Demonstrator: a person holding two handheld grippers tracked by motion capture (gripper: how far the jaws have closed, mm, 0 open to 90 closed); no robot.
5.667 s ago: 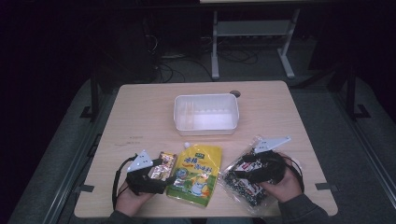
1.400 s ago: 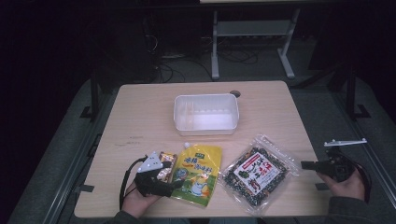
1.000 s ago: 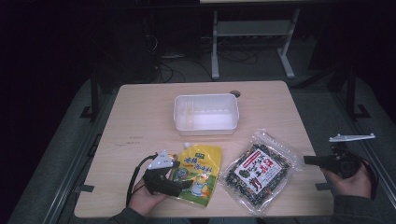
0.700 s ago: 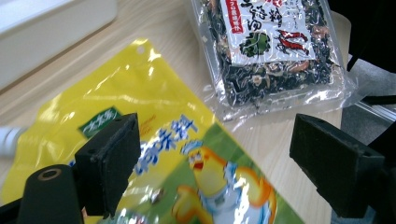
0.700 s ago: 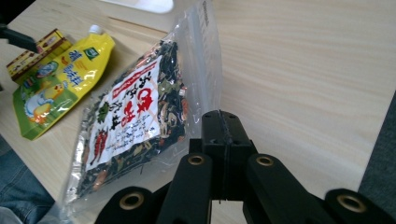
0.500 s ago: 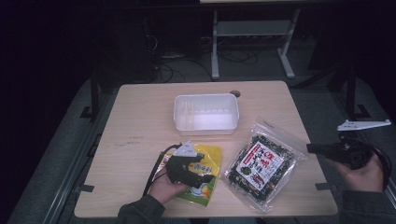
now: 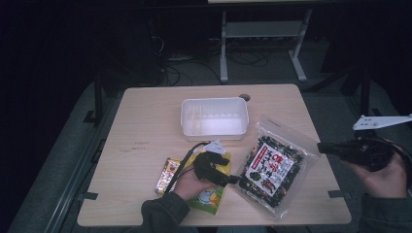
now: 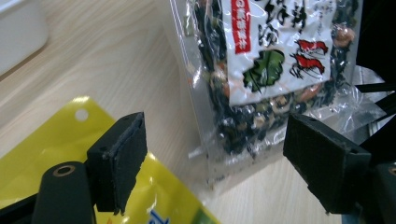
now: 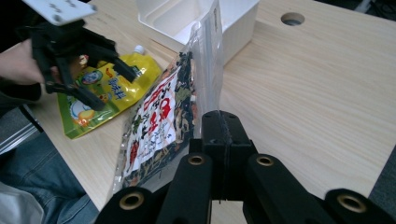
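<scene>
A clear bag of dark seaweed snack with a red and white label lies at the table's front right, its right edge lifted. My right gripper is shut on that clear edge, with the jaws pressed together. My left gripper is open over a yellow spouted pouch. In the left gripper view its pads stand wide apart on either side of the bag's lower corner, above the yellow pouch. The right gripper view also shows the left gripper.
An empty white plastic tub stands at the table's middle, behind the packets. A small snack bar lies left of the yellow pouch. A cable hole sits near the far edge. The right gripper hangs beyond the table's right edge.
The left gripper has moved right from the snack bar, across the yellow pouch, to the bag's corner. The right gripper has drawn back to the right and tilted the bag's edge up.
</scene>
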